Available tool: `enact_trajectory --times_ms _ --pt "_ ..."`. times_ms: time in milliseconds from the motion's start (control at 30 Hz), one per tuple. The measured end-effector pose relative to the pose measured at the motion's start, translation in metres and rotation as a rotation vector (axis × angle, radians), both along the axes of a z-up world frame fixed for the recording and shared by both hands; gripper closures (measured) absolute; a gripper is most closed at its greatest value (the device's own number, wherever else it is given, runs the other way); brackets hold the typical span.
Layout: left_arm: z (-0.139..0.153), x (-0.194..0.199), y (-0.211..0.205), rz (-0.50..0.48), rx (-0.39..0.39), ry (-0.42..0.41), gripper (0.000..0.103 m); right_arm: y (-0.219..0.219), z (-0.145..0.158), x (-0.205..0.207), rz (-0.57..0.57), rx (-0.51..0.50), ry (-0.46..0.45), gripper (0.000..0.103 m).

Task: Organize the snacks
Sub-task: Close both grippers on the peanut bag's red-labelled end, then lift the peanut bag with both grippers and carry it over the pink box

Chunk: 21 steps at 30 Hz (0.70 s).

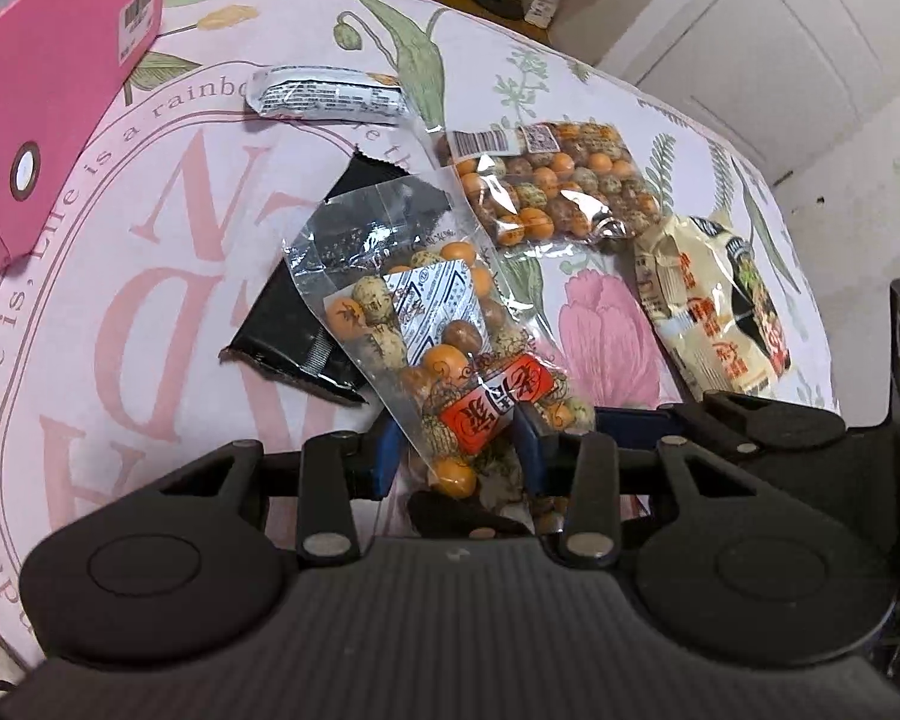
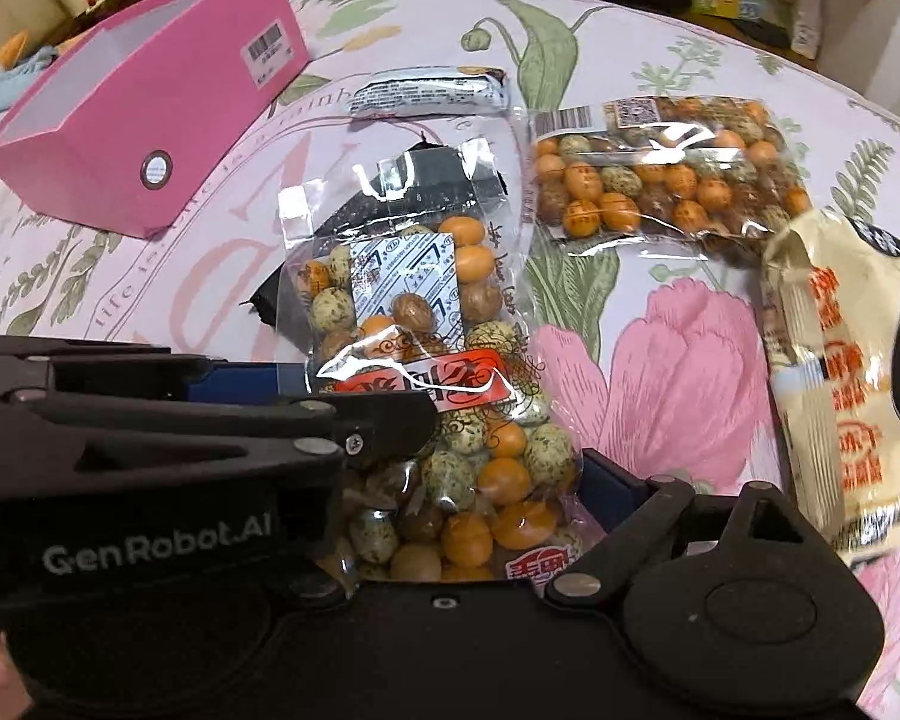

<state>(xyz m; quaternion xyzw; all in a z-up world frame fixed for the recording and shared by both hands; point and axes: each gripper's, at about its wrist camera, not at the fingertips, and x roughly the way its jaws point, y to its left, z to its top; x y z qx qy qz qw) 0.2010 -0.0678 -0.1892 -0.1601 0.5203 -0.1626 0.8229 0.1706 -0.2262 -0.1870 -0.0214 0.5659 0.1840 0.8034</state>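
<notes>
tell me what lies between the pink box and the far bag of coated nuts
A silver-white wrapped bar lies on the cloth between the pink box and far nut bag, clearest in the right wrist view.

"GenRobot.AI" on the tongs' body (image 2: 156, 543); "rainbo" on tablecloth (image 1: 207, 97)

My two wrist views looked steeply down from close above the flowered cloth (image 1: 120, 276). Both shared the bag of nuts (image 1: 444, 354) at centre and the pink box (image 2: 150, 120) upper left.
</notes>
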Motion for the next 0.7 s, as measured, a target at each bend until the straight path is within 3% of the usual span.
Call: enact_trajectory --times_ms 333,700 --pt "0.011 -0.009 0.000 -0.046 0.021 0.023 0.066 0.005 0.008 -0.014 -0.038 0.028 0.018 0.010" --pt "0.038 -0.045 0.011 -0.071 0.051 -0.028 0.066 0.016 0.033 -0.055 0.005 0.034 -0.070 0.010"
